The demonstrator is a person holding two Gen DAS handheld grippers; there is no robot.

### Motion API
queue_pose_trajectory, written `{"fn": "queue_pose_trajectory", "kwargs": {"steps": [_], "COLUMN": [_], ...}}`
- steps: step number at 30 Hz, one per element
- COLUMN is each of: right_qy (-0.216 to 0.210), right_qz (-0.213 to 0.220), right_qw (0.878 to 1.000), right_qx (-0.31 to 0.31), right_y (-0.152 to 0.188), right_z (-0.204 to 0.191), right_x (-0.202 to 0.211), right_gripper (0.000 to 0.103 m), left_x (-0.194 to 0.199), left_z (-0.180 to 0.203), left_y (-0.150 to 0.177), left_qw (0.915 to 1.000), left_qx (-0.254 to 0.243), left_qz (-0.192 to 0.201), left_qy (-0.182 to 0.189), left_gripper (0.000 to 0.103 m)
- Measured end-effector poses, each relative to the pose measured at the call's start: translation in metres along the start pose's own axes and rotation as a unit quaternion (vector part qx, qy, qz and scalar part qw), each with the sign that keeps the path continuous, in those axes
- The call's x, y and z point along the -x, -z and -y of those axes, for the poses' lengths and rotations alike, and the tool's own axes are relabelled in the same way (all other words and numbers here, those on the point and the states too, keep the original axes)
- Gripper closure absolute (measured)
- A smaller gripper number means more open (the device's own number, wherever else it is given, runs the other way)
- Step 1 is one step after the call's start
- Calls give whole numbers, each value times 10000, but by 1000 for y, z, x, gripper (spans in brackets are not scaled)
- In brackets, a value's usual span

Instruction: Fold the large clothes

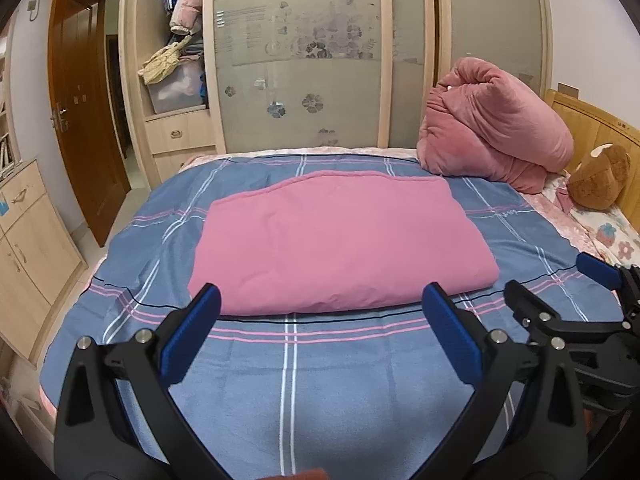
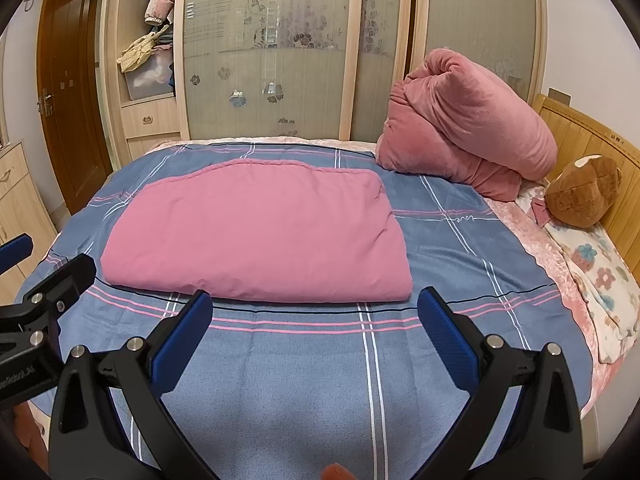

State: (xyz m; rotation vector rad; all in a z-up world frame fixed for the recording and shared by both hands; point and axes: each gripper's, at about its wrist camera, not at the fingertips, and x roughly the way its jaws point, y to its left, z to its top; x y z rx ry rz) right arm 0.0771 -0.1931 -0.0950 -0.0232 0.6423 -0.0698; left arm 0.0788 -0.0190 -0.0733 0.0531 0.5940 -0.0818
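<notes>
- Pink garment (image 1: 340,244) lies folded into a flat rectangle in the middle of the bed (image 1: 320,380), on the blue plaid sheet, its near fold running along the sheet's dark stripe.
- Left gripper (image 1: 320,312) hovers at the bed's near edge, jaws wide apart, holding nothing.
- Right gripper (image 2: 316,316) sits just beside it, equally wide and empty.
- Risk, I'd say: pinching only the top layer, or snagging the sheet underneath, would drag the fold apart.
- Readable: a small cursive "love" (image 2: 464,219) stitched on the sheet towards the headboard side; partial lettering on the left gripper's body, too cropped to read.
</notes>
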Motion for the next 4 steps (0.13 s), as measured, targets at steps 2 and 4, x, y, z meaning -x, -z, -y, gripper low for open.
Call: {"fn": "queue_pose_trajectory", "kwargs": {"steps": [2, 4], "right_qy": [-4, -11], "right_qz": [-9, -15], "right_qw": [10000, 10000], "right_qx": [3, 7], "right_y": [1, 1], "right_z": [1, 1], "right_x": [-1, -2], "right_gripper": [1, 1], "left_x": [0, 0], "left_z": [0, -1], "left_y": [0, 0], "left_qw": [10000, 10000], "left_qx": [19, 53], "left_qz": [-11, -27], "left_qy": [47, 79], "left_gripper": [2, 2]}}
